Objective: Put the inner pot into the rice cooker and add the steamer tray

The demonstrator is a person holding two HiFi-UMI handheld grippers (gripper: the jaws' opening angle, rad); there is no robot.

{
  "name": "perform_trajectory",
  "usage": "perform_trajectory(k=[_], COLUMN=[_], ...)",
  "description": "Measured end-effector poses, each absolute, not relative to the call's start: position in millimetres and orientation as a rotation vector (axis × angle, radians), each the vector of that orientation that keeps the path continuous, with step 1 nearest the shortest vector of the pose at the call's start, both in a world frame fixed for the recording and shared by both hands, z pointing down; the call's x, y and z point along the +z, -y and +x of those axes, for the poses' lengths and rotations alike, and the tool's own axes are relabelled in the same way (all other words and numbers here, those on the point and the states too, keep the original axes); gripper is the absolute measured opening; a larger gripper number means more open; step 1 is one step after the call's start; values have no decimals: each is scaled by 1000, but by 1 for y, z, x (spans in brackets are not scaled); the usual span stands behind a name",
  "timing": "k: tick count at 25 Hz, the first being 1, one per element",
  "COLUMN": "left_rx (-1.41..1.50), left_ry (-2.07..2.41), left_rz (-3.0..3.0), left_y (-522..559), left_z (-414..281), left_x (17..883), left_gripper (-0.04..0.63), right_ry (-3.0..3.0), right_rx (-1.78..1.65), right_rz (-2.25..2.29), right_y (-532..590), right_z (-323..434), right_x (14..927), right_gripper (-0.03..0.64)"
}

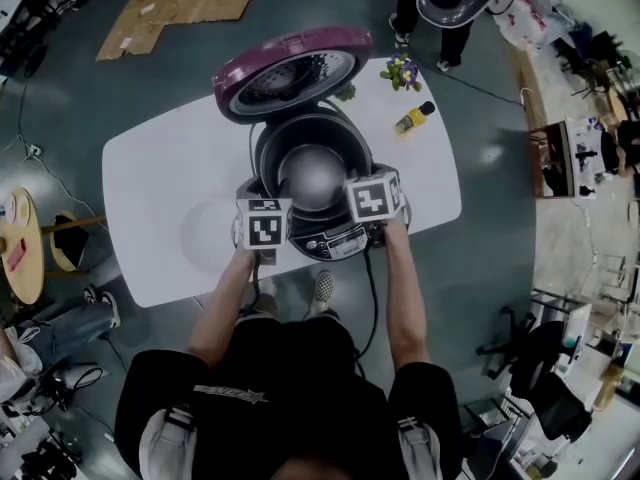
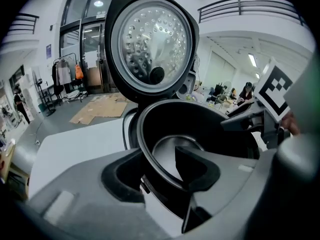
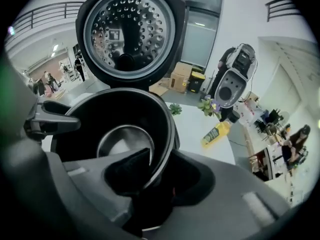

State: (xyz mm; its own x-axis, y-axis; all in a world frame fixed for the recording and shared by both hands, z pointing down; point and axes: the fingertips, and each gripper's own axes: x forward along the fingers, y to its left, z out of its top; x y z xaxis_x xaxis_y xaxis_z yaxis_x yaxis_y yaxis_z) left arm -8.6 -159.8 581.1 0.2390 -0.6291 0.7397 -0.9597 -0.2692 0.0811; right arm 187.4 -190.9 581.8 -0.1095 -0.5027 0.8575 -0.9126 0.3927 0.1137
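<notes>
The rice cooker (image 1: 335,240) stands on the white table (image 1: 150,168) with its purple lid (image 1: 290,73) raised. The dark inner pot (image 1: 312,173) sits in the cooker's well. My left gripper (image 1: 268,208) is at the pot's front-left rim and my right gripper (image 1: 372,196) at its front-right rim. In the left gripper view the pot's rim (image 2: 150,169) runs between the left gripper's (image 2: 160,171) jaws, one jaw inside the pot and one outside, with a gap showing. The right gripper (image 3: 165,176) straddles the rim (image 3: 167,134) the same way, open.
A yellow bottle (image 1: 414,118) and a small bunch of flowers (image 1: 401,70) lie on the table behind the cooker to the right. A faint pale round shape (image 1: 210,233) lies left of the cooker; I cannot tell what it is. Cardboard (image 1: 180,3) lies on the floor beyond.
</notes>
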Motion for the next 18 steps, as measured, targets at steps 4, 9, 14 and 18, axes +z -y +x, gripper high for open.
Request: perform_trajectory(k=[4,9,14,18], left_rx=[813,845,821,790], left_ry=[1445,1496,1523,1551], left_rz=[1984,1995,2007,2037], left_y=[160,162,160,158], left_z=[-8,-15,-21,-19], left_x=[583,579,570,550], left_gripper=[201,213,213,213], right_ry=[1742,1774,1800,1852], right_rx=[555,515,515,553], right_rz=[1237,1253,1274,1320], right_y=[191,191,189,185], right_z=[188,186,187,189], right_x=[584,578,571,559], right_gripper=[140,144,144,144])
